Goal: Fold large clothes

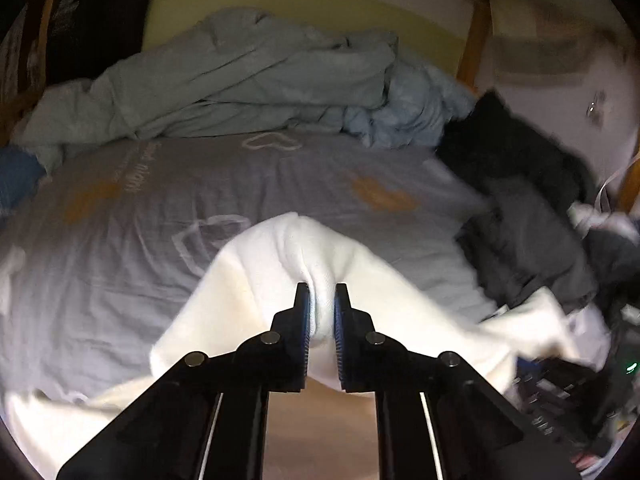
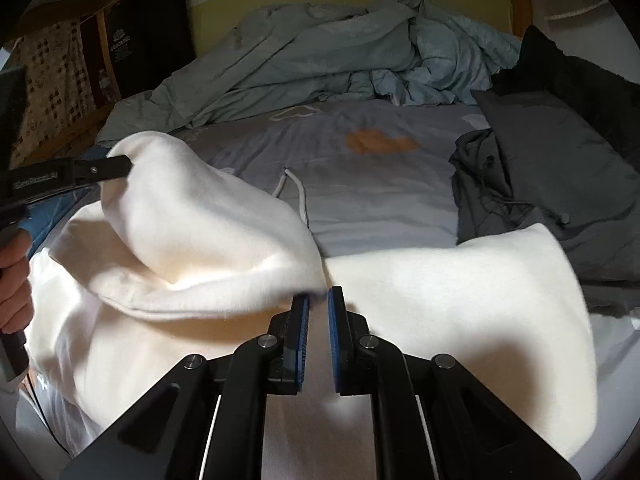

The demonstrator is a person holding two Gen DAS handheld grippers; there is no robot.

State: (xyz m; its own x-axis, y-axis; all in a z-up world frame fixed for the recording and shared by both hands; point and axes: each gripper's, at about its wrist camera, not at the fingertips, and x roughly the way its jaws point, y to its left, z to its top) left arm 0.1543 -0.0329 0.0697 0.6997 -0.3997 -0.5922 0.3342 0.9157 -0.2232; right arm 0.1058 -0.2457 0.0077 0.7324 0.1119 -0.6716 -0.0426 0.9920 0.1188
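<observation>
White fleece garment point(image 2: 440, 300) lies across the near edge of the bed point(image 2: 380, 200), one part lifted toward ten o'clock. The left hand-held gripper point(image 1: 322, 292) is clamped on a bunched fold of it; the right hand-held gripper point(image 2: 318, 300) has its jaws narrow over the cloth — whether it pinches fabric I cannot tell. To fold well, carry the raised part evenly across, keeping it taut and clear of the dark clothes point(image 2: 540, 184) at two o'clock — then flatten.

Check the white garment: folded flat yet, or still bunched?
Still bunched: the white garment is lifted in a hump by the left gripper, not flat on the bed.
</observation>
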